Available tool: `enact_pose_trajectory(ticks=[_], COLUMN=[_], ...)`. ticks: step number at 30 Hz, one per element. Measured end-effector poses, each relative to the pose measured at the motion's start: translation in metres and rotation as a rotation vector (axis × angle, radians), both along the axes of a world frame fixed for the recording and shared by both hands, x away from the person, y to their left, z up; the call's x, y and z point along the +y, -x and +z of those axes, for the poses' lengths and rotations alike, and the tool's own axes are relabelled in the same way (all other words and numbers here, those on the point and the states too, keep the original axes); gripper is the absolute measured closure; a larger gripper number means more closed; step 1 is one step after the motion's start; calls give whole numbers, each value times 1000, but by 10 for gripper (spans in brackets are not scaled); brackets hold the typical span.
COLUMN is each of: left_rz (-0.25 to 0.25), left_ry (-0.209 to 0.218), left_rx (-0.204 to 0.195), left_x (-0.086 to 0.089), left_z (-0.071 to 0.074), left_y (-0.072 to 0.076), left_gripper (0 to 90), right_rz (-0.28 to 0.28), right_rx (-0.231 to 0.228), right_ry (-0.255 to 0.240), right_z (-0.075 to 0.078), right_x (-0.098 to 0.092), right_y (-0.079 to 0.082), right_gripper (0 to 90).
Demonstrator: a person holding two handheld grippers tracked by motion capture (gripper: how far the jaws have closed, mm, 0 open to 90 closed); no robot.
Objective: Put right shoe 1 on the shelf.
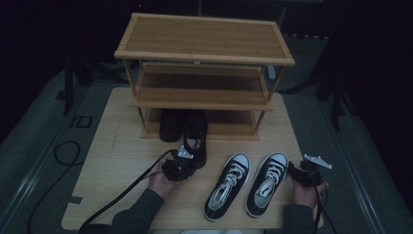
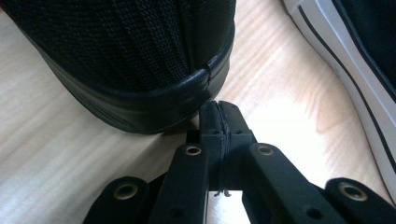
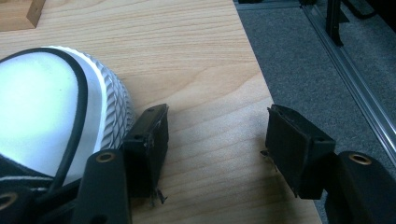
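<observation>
A black shoe (image 1: 196, 139) lies on the wooden table (image 1: 122, 146) with its toe under the rack's bottom shelf. My left gripper (image 1: 190, 161) is shut with nothing held, its tips (image 2: 218, 116) against the shoe's heel (image 2: 140, 60). A second black shoe (image 1: 170, 126) sits on the bottom shelf. Two black-and-white sneakers (image 1: 228, 185) (image 1: 267, 183) lie side by side near the front edge. My right gripper (image 1: 296, 169) stands open beside the right sneaker. Its left finger (image 3: 149, 140) is close against that sneaker's white rubber toe (image 3: 46, 107), with bare table between the jaws (image 3: 217, 135).
A three-tier wooden shoe rack (image 1: 204, 36) stands at the back of the table, its upper shelves bare. The table's right edge (image 3: 261, 88) runs just beyond my right gripper, with grey floor (image 3: 308, 70) past it. A sneaker's white sole (image 2: 355, 70) lies right of my left gripper.
</observation>
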State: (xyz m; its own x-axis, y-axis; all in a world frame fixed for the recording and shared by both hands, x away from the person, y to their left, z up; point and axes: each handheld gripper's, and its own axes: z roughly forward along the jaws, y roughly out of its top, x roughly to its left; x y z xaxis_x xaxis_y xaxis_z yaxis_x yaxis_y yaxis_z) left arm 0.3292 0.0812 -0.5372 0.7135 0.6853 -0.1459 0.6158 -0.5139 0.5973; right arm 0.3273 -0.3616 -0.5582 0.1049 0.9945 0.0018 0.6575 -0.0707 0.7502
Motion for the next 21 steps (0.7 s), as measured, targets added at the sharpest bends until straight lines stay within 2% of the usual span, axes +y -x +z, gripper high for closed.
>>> enact_pose_trajectory(ticks=[5,9,15,16,19,21], left_rz=[8,47,73,72,76,75], left_ry=[-11,2,18,8,26,21], left_rx=[-17,-30,-50,-50,-42,-45], left_x=[-3,-1,2,2,1,-1], left_z=[4,8,18,19,18,17], left_y=[-4,-10,-19,-21,-25,-24], left_gripper=[896,896,895,896,896,896], right_rz=[0,0,1,1,1,1], right_rx=[-1,0,0,0,0,0], right_ry=[0,-1,-1,-1,-1,-1], right_z=[0,0,0,0,0,0], right_x=[0,0,0,0,0,0], right_y=[0,0,0,0,0,0], right_gripper=[389,389,389,389,389,389])
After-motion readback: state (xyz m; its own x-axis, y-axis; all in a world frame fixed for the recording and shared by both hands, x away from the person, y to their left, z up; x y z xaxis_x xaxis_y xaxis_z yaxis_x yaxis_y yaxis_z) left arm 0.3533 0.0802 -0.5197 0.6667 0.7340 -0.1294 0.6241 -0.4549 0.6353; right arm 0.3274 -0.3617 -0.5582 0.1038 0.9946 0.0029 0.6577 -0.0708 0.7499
